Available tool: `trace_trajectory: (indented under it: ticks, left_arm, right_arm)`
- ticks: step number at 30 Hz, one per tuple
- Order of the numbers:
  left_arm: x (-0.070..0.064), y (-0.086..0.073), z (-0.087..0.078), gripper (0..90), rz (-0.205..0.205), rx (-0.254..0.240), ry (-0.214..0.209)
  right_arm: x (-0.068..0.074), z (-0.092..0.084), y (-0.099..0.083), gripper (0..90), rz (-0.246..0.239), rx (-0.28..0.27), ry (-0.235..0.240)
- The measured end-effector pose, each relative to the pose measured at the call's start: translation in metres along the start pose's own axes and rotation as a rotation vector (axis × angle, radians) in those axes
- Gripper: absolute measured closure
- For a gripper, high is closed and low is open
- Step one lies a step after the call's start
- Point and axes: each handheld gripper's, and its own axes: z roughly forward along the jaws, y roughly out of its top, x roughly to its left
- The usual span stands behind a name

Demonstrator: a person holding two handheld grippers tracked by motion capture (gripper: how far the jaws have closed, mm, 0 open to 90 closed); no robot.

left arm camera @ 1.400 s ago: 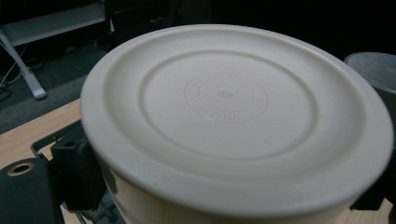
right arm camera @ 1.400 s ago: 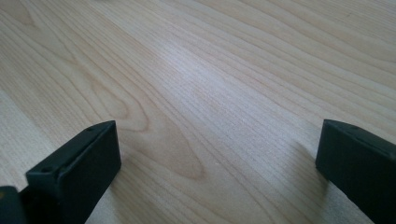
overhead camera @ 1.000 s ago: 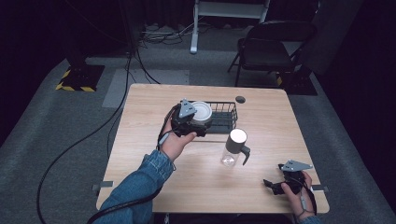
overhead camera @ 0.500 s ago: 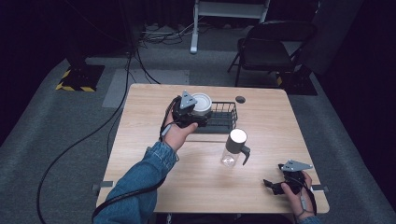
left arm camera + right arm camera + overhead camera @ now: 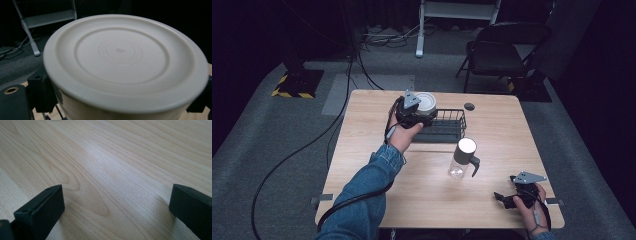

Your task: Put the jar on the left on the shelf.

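Now left gripper (image 5: 424,116) clasping bowl (image 5: 426,103) over basket (image 5: 451,127) rim

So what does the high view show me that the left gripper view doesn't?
The high view alone shows the whole wooden table, the black wire basket, the clear bottle with its white cap, the right gripper resting open near the table's near right corner, and a chair beyond the table. The left gripper view alone shows the embossed rings and faint lettering on the cream container's flat top, and a jaw pressed against each of its sides. Both show the cream container clamped in the left gripper, and the white stand on the floor behind.
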Motion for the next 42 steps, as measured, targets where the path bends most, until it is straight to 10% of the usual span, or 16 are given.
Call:
trace_trajectory:
  ticks: [42]
  left_arm:
    - [0.025, -0.044, 0.051, 9.6, -0.055, 0.115, 0.05]
  right_arm:
    - [0.0, 0.0, 0.0, 0.0, 0.0, 0.0, 0.0]
